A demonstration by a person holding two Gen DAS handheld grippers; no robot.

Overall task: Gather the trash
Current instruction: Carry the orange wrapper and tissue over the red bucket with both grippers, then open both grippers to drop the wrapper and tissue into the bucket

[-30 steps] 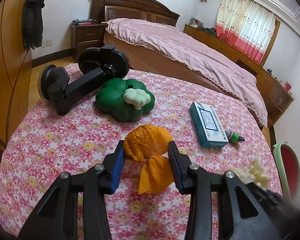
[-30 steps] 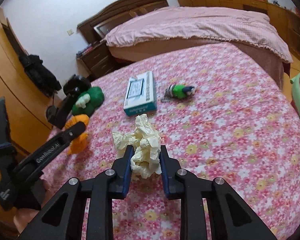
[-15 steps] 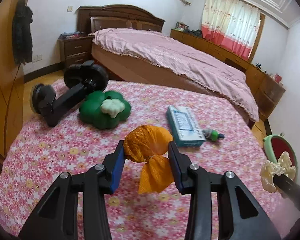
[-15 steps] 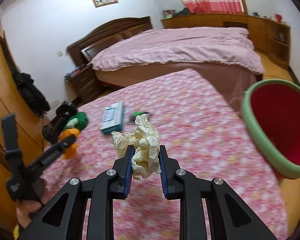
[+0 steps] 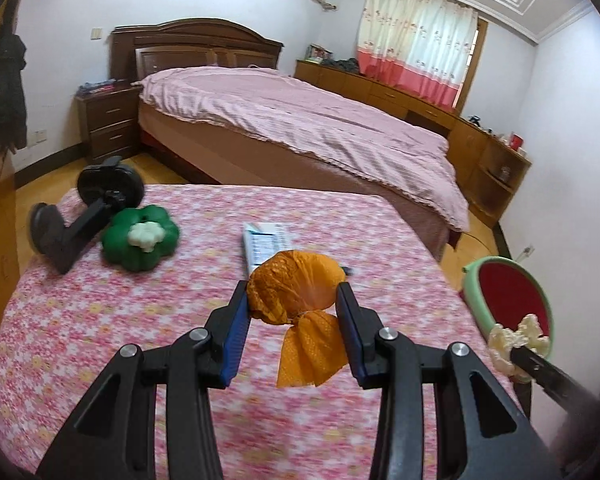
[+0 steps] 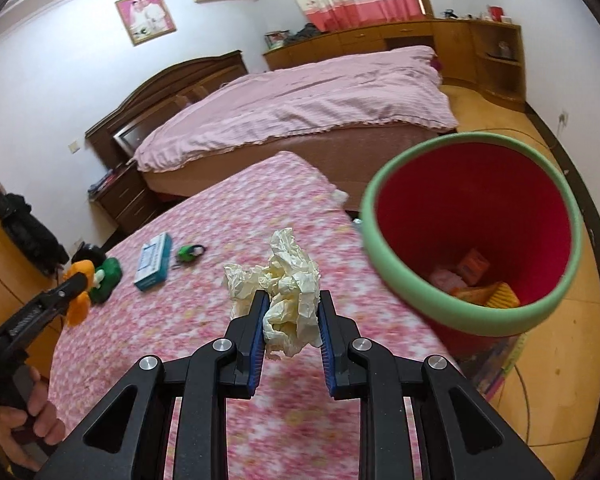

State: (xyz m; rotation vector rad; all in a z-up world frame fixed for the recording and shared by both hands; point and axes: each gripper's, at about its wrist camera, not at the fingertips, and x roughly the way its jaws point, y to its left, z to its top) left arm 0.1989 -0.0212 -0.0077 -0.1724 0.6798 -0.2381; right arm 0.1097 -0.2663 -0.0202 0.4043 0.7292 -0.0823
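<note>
Orange netting, bunched into a ball with a loose tail hanging under it, is clamped between the blue pads of the left gripper (image 5: 292,312), so the orange wrapper (image 5: 296,296) rides clear above the flowered cloth of the table (image 5: 100,340). Cream crumpled paper (image 6: 288,284) sits pinched just as firmly in the right gripper (image 6: 292,316), its jaws closed narrowly on the wad, which stands up past the fingertips. A bare hand (image 6: 24,432) shows at the near left edge of the right view, wrapped round the left tool's handle.

Just right of the paper, off the table's right edge, stands the bin (image 6: 412,280), green-rimmed and red inside, with several pieces of rubbish at its bottom, some orange and some pink; what they are I cannot make out.

Farther along the table lie a blue and white box (image 6: 153,257) and, beside it, a small green object (image 6: 190,253), too blurred to name. At the far left rest a green flower-shaped toy (image 5: 140,238) and a black holder (image 5: 84,212). Beyond the table is a bed (image 5: 300,132) under a pink cover.
</note>
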